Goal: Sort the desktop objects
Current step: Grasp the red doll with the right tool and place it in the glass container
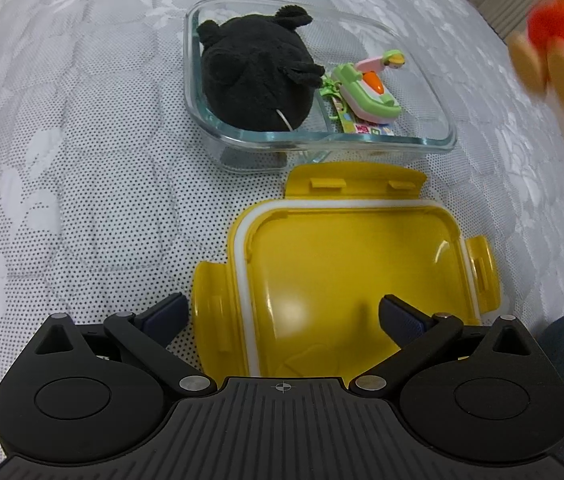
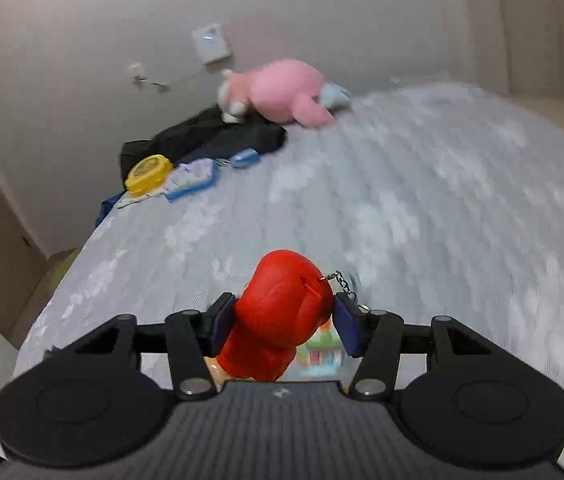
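I have the red toy clamped in the jaws of my right gripper, pads pressing on both its flanks, and it hangs clear above the bed; its keychain dangles loose off the right side. Taking the glass dish as my landmark: the black plush fills its left compartment, the green and pink toy lies in its right one, and the yellow lid sits upturned just in front of it, on the near side. My left gripper hovers over that lid with its jaws wide apart and nothing between them. From the left wrist view the red toy appears as a blur, up and to the right of the dish.

My guess is this toy belongs in the dish; the risks follow from that. The grip is on a rounded, smooth body, so it may rotate or squirt out if I swing fast; the chain may snag the dish rim or a pad on release; the right compartment is already part filled, so a careless drop may bounce the toy out or knock the divider; the soft bed lets the dish tip under a push.
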A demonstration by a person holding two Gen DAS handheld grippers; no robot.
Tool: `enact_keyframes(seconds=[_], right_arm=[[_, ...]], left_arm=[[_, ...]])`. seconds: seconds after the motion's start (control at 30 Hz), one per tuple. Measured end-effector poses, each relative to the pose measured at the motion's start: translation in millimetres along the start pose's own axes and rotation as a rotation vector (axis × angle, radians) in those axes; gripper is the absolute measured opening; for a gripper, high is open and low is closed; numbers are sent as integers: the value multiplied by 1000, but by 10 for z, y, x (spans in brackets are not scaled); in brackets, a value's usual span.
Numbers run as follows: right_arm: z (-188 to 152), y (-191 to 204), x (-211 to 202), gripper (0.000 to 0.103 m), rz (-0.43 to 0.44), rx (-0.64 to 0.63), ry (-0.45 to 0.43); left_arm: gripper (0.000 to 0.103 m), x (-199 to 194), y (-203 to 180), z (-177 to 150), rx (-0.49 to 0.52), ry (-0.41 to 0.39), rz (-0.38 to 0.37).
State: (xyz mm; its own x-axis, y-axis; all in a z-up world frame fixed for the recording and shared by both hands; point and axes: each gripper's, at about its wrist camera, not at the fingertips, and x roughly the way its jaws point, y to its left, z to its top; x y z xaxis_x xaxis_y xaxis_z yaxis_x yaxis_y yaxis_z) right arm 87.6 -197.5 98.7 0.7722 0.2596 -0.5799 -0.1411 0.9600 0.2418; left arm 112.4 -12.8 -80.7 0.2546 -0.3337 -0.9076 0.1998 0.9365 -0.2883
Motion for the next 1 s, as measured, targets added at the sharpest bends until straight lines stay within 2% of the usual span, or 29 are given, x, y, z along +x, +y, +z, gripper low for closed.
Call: enact_keyframes(seconds=[0.1, 0.2, 0.33, 0.43, 0.5, 0.57, 0.77, 1.0], right_arm=[[155, 126, 142, 56, -1, -89, 19], [189, 251, 446, 56, -16, -198, 81], [77, 404, 986, 56, -49, -357, 200], [-59, 542, 1257, 56, -99, -523, 245], [-146, 584, 1359, 56, -110, -576, 276], [-196, 586, 1413, 56, -108, -581, 281], [-131, 502, 1406, 57, -62, -480, 283], [-34, 351, 1311, 60, -125, -425, 230]], left_arm=[[103, -1, 5, -7, -2, -1, -4], [103, -15, 19, -8, -5, -3, -7], [103, -19, 39, -7, -10, -3, -12], [103, 3, 52, 6, -18, -1, -16], [103, 9, 54, 11, -19, -1, -16], [103, 9, 48, 13, -16, -2, -17], [103, 13, 40, 9, -15, -2, -17], [103, 23, 23, 3, -12, 1, -13]])
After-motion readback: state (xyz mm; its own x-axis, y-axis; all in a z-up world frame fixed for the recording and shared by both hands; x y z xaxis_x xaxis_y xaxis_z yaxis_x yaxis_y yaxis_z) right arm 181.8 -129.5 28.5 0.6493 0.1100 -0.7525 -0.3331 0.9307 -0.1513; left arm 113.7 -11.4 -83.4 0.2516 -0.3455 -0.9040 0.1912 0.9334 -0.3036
